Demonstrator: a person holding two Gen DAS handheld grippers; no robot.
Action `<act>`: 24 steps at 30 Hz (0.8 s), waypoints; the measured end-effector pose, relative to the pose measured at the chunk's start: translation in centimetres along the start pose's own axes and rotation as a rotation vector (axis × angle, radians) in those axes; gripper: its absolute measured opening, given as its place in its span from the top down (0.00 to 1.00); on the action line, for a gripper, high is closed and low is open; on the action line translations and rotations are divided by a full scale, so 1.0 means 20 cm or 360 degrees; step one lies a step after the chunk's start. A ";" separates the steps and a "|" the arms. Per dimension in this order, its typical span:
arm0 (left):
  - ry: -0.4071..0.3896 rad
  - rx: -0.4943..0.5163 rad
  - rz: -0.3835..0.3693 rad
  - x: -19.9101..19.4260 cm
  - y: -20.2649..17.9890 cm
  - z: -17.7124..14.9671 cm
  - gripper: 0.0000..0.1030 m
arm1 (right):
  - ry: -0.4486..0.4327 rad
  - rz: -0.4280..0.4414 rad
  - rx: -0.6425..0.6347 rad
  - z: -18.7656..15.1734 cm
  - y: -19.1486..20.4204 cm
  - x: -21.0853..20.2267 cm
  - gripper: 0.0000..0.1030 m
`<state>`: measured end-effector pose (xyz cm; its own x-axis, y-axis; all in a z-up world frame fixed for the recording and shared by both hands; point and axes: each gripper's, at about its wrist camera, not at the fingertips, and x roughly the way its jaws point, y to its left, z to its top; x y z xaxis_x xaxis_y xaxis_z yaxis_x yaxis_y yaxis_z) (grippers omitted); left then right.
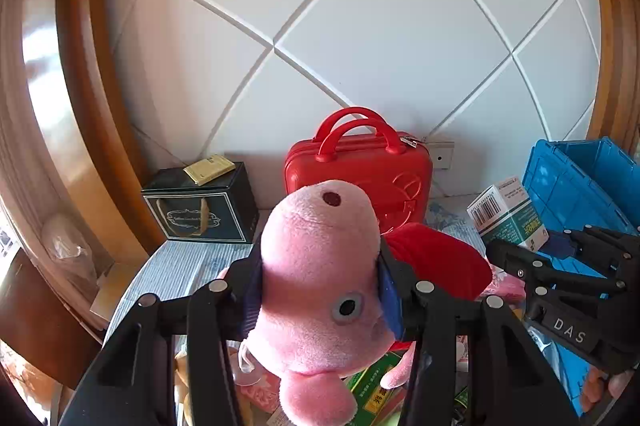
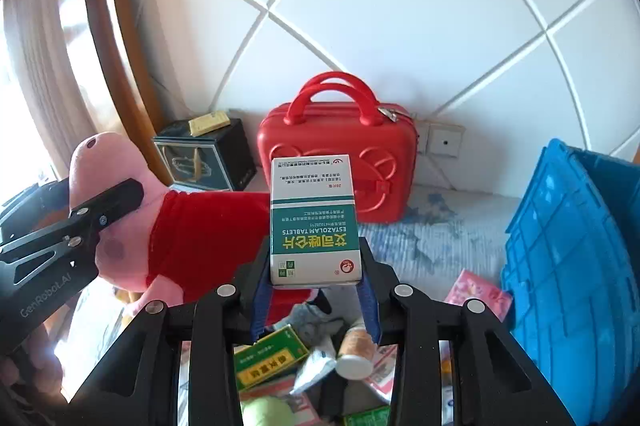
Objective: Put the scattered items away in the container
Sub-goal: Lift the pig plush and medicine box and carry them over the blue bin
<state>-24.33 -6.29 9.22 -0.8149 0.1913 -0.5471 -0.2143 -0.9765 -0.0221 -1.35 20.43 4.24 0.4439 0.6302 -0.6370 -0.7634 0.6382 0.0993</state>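
My left gripper (image 1: 318, 290) is shut on the head of a pink pig plush toy (image 1: 316, 278) in a red dress, held in the air. The toy also shows at the left of the right wrist view (image 2: 192, 226). My right gripper (image 2: 314, 292) is shut on a white and green medicine box (image 2: 314, 222), held upright above the clutter. That box also shows in the left wrist view (image 1: 508, 214), with the right gripper (image 1: 532, 258) behind it. A blue plastic crate (image 2: 576, 246) stands at the right; it also shows in the left wrist view (image 1: 580, 177).
A red mini suitcase (image 2: 340, 165) and a dark gift box (image 2: 204, 157) stand against the white padded wall. Below lie green boxes (image 2: 268, 354), a bottle (image 2: 356, 350), a pink packet (image 2: 480, 294) and other small items on a patterned cloth.
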 end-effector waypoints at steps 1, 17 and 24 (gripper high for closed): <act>-0.0008 -0.0015 0.0014 -0.05 -0.01 -0.01 0.54 | -0.0015 0.0001 -0.0013 -0.01 0.01 -0.05 0.64; -0.0218 0.0043 -0.0252 -0.67 -0.47 -0.02 0.54 | -0.0197 -0.0290 -0.0018 -0.23 -0.29 -0.94 0.65; -0.0338 0.0131 -0.0403 -0.92 -0.92 0.08 0.54 | -0.0263 -0.0448 0.0100 -0.35 -0.70 -1.29 0.64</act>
<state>-6.25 8.34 20.99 -0.8223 0.4515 -0.3464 -0.4600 -0.8857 -0.0627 -5.48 -7.82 13.94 0.7074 0.4851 -0.5140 -0.5719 0.8202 -0.0129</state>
